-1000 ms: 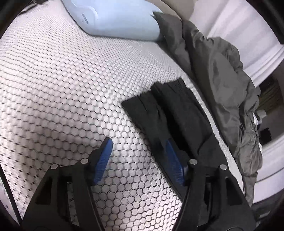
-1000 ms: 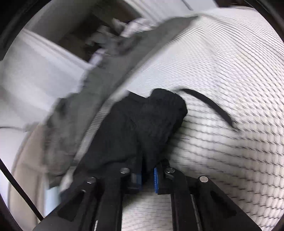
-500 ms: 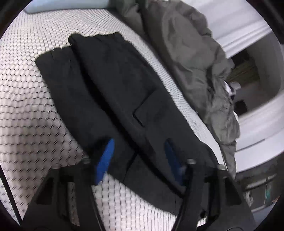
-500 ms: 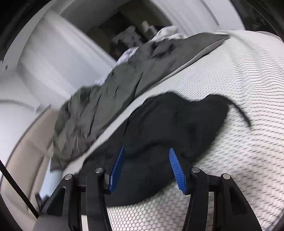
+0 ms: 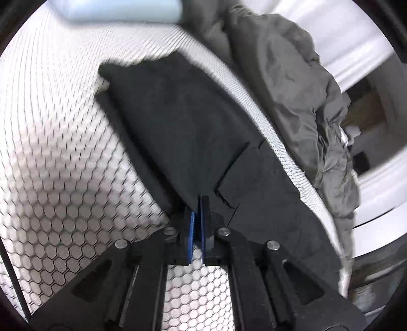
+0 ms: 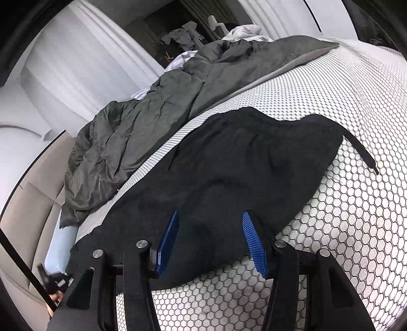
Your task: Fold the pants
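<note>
Black pants (image 5: 193, 127) lie lengthwise on a white bed cover with a honeycomb pattern (image 5: 63, 178), one leg folded over the other. My left gripper (image 5: 198, 216) is shut on the near edge of the pants, beside a back pocket (image 5: 257, 188). In the right wrist view the waist end of the pants (image 6: 241, 165) lies flat, with a black drawstring (image 6: 361, 155) trailing to the right. My right gripper (image 6: 209, 224) is open just above the fabric, holding nothing.
A crumpled grey duvet (image 5: 292, 89) lies along the bed's far side, also in the right wrist view (image 6: 152, 122). A light blue pillow (image 5: 122, 10) sits at the head of the bed. White walls and a dark doorway (image 6: 183, 28) lie beyond.
My left gripper moved in over the pants and shut on their near edge. My right gripper let go of the pants, opened and drew back a little.
</note>
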Motion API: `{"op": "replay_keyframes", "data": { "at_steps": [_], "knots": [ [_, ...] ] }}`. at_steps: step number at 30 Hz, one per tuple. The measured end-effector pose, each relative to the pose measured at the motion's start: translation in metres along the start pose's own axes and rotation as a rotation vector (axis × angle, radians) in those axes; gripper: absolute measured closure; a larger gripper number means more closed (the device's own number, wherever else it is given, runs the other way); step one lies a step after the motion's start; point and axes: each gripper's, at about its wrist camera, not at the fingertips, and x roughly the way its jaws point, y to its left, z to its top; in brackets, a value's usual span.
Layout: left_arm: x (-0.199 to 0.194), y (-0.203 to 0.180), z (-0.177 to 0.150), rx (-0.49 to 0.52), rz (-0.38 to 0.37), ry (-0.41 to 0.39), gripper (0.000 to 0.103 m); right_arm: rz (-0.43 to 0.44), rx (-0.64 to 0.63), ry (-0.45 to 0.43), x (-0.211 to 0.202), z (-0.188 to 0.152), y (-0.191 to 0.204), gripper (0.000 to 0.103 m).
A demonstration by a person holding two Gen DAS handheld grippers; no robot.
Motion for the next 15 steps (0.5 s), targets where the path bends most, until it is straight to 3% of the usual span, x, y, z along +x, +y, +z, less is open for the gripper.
{"op": "replay_keyframes", "data": {
  "at_steps": [4,6,9,11,15],
  "knots": [
    [-0.024,0.004,-0.003,-0.003,-0.004,-0.048,0.1,-0.009,0.046,-0.015,-0.007,0.004,-0.011,0.047],
    [-0.026,0.003,-0.008,0.003,0.018,-0.038,0.1,-0.016,0.072,-0.033,-0.01,0.007,-0.017,0.038],
    [-0.021,0.004,-0.013,-0.009,0.011,-0.011,0.096,-0.02,0.135,-0.054,-0.015,0.01,-0.027,0.034],
    [-0.021,0.009,-0.018,-0.015,-0.004,0.008,0.07,-0.029,0.172,-0.054,-0.017,0.011,-0.034,0.034],
    [-0.016,0.003,-0.02,-0.003,-0.071,0.026,0.042,-0.065,0.203,-0.068,-0.023,0.013,-0.041,0.033]
  ]
}}
